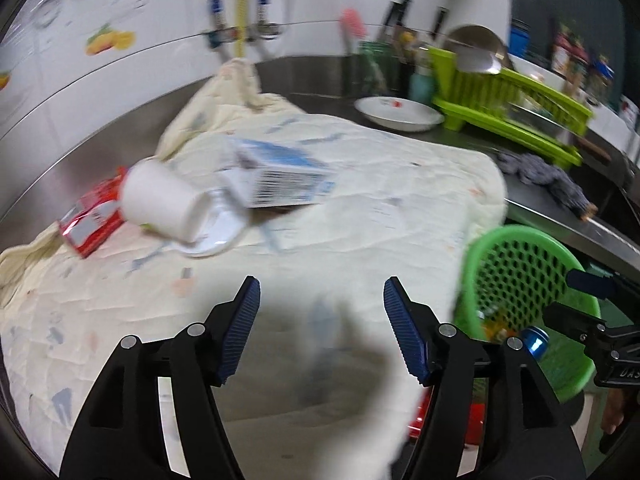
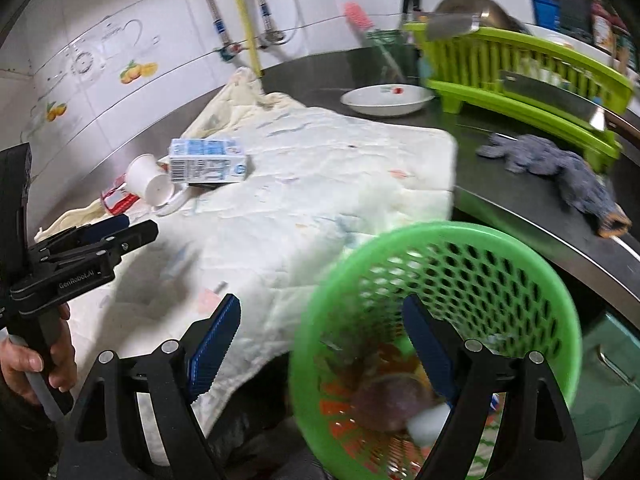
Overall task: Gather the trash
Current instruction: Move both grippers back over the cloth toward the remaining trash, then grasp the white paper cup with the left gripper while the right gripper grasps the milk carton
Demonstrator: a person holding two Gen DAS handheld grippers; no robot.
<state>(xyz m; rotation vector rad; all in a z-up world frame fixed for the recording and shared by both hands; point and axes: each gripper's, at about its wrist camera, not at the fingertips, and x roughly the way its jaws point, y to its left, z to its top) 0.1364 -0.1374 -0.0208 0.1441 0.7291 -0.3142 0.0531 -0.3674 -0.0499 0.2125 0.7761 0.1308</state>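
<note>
Steel counter [image 2: 540, 216] blurred; green basket [image 2: 500, 256] contents smeared, right fingers [image 2: 424, 344] overlap them

A home kitchen is showing itself: fruit-printed wall tiles [image 2: 136, 72], a steel worktop [image 2: 520, 208], and a green dish rack [image 2: 520, 76] sitting at its far right corner.

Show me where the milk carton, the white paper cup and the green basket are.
milk carton [image 2: 208, 161], right wrist view, on its printed side panel.
white paper cup [image 1: 160, 200], left wrist view, on its side wall.
green basket [image 2: 472, 268], right wrist view, on its perforated inner wall.
</note>
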